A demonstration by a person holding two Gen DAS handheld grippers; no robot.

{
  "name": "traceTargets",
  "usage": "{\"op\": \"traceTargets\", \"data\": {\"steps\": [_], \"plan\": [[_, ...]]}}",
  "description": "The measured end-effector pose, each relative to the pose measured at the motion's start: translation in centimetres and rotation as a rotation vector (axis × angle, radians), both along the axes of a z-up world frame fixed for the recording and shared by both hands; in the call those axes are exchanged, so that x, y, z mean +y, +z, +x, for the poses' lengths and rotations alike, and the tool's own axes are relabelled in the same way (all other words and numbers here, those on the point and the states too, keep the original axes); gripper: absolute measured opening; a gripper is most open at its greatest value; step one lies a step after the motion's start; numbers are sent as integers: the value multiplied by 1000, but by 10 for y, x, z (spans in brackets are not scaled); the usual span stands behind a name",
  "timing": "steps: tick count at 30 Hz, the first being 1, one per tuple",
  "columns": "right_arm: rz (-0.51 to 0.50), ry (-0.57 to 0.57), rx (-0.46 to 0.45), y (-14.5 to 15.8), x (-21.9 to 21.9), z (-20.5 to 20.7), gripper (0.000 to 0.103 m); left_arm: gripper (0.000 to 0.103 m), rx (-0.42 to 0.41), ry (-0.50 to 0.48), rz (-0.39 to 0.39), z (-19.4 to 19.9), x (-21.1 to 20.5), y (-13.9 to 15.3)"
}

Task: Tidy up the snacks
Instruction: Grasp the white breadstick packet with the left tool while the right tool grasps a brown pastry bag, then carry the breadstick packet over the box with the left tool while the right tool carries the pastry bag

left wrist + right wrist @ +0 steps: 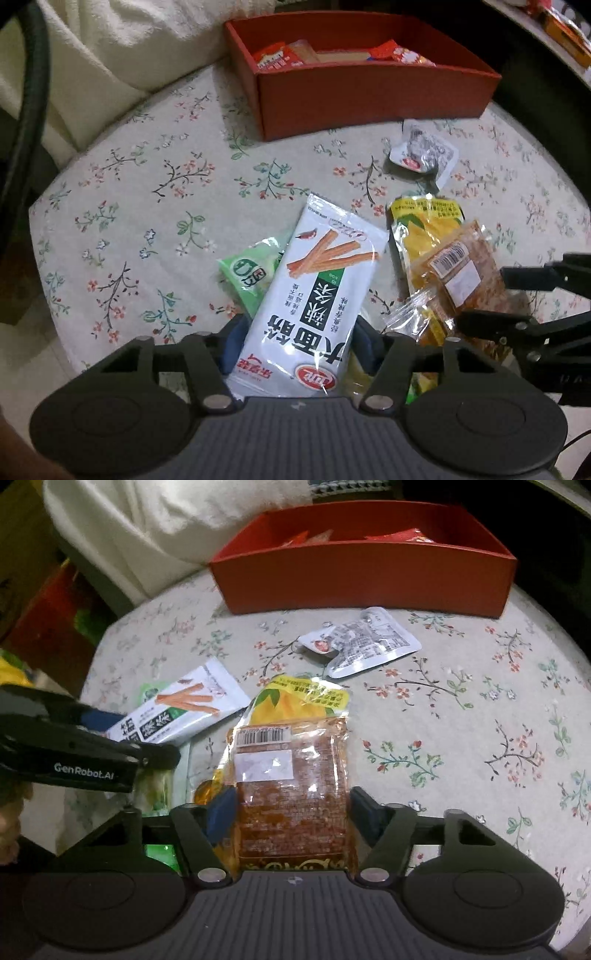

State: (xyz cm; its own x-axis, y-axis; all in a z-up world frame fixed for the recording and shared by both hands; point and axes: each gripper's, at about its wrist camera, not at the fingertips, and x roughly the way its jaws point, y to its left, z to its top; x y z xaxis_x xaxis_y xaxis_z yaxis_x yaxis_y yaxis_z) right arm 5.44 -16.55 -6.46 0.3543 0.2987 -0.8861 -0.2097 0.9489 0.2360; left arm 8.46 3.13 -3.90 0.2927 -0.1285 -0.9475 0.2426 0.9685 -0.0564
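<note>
My left gripper (301,341) is shut on a white snack packet with orange sticks printed on it (317,291), which also shows in the right wrist view (181,709). A green packet (251,275) lies under it. My right gripper (291,810) is shut on a clear packet of brown snack with a barcode label (295,775), also seen in the left wrist view (458,273). A yellow packet (303,698) lies beneath it. A red box (369,88) at the far side holds several red snack packets (275,55).
A small silver-white packet (365,642) lies on the floral tablecloth (461,720) just before the red box (362,579). A white cushion (110,48) sits at the back left. The table's rounded edge drops off at left and right.
</note>
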Motion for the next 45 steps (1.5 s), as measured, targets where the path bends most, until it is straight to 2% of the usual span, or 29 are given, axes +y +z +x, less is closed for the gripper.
{"op": "traceTargets", "data": {"steps": [6, 13, 18, 24, 37, 45], "plan": [[53, -28, -7, 10, -11, -4, 70, 49, -32, 57, -62, -2, 18, 19], [124, -71, -74, 34, -25, -1, 70, 49, -62, 93, -70, -1, 16, 36], [153, -101, -121, 50, -34, 11, 70, 49, -141, 83, -106, 12, 6, 58], [151, -131, -152, 58, -42, 35, 70, 49, -168, 102, -137, 30, 4, 68], [174, -187, -238, 85, -52, 87, 70, 49, -240, 105, -136, 72, -13, 91], [171, -198, -272, 94, -56, 121, 71, 49, -255, 91, -115, 99, -24, 90]]}}
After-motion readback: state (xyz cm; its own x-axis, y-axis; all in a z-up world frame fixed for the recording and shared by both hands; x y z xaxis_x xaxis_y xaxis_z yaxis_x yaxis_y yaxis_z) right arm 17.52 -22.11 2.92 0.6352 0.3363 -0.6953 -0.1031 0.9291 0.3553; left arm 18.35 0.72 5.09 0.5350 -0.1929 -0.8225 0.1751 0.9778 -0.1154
